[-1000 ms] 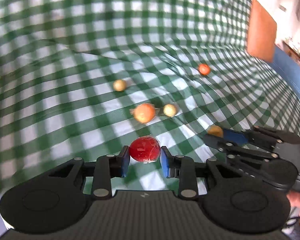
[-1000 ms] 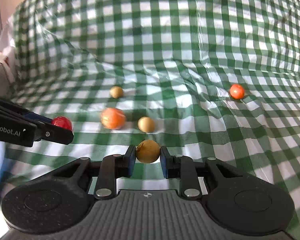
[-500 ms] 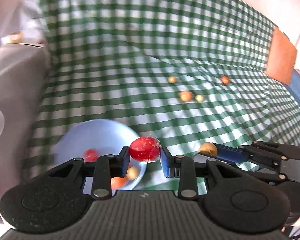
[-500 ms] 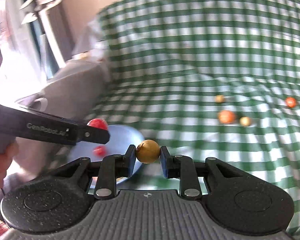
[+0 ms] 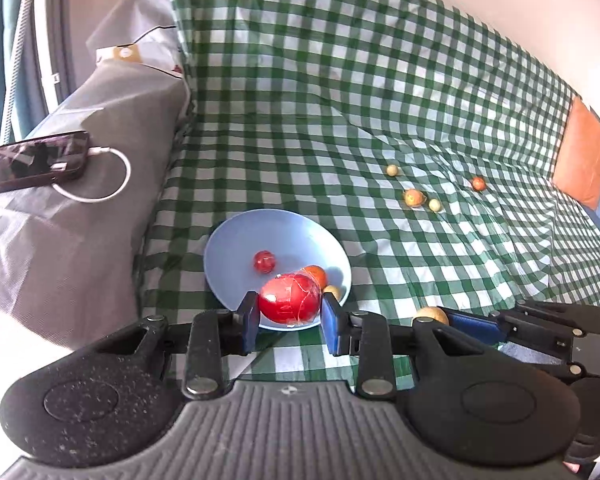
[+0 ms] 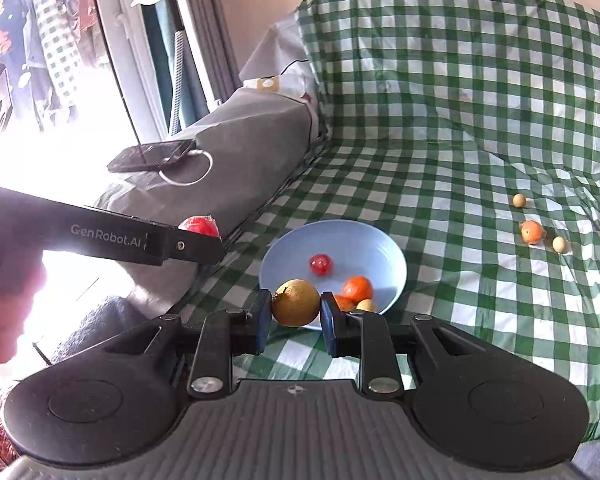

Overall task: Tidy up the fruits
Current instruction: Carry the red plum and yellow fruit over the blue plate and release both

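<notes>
Both pairs of tongs had swung away from the loose fruit out on the checked cloth and come to hang by the blue bowl (image 5: 236, 240), which had not been in sight a second earlier. The left tongs (image 5: 288, 322) were clamped on a red fruit (image 5: 290, 300) wrapped in clear film, poised over the bowl's near rim. The right tongs (image 6: 294, 320) pinched a brown-yellow fruit (image 6: 296, 302), likewise at the near edge of the bowl. Inside lay a small red fruit (image 6: 321, 264), an orange one (image 6: 358, 287) and a pale one (image 6: 366, 304).

I judged the risk to be in the release. Let go this close to the rim, either fruit might strike the edge and roll off onto the soft, sloping cloth. The two tongs were also close together, so they might knock each other. Four fruits still lay well apart from the bowl, among them an orange fruit (image 5: 414, 197) and a far red one (image 5: 478, 183).
</notes>
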Motion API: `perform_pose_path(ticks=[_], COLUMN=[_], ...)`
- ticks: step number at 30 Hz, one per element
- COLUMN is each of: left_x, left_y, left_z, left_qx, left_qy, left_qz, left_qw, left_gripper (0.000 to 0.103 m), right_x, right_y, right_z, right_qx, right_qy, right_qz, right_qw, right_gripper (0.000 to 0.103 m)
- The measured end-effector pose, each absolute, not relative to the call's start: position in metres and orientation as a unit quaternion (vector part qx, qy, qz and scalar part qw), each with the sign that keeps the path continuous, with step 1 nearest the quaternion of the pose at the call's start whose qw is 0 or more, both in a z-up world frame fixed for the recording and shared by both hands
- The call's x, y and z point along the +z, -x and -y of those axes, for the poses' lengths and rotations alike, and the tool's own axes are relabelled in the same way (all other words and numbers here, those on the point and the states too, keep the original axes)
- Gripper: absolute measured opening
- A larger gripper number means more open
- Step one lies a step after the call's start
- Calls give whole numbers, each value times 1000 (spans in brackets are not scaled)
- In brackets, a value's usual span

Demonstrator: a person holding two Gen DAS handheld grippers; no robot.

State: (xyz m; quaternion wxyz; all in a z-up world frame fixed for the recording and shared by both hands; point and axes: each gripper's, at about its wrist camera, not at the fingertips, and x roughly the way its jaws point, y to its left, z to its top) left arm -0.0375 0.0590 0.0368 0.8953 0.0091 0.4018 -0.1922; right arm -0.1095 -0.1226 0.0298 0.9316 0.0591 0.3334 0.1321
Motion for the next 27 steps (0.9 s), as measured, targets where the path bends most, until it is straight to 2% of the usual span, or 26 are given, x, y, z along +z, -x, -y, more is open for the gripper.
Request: perform_pose_path(ticks=[27], left_x=[29], left_y=[13], left_z=[-69], left_qx=[-182], left_qy=[10], left_qz=[-407], left_qw=[895], left_gripper=[36], right_x=[20], right_y=[89], right_z=[125], right_qx=[116], right_qy=[-51], right_qz=[-346], right_qw=[930], right_gripper=[27])
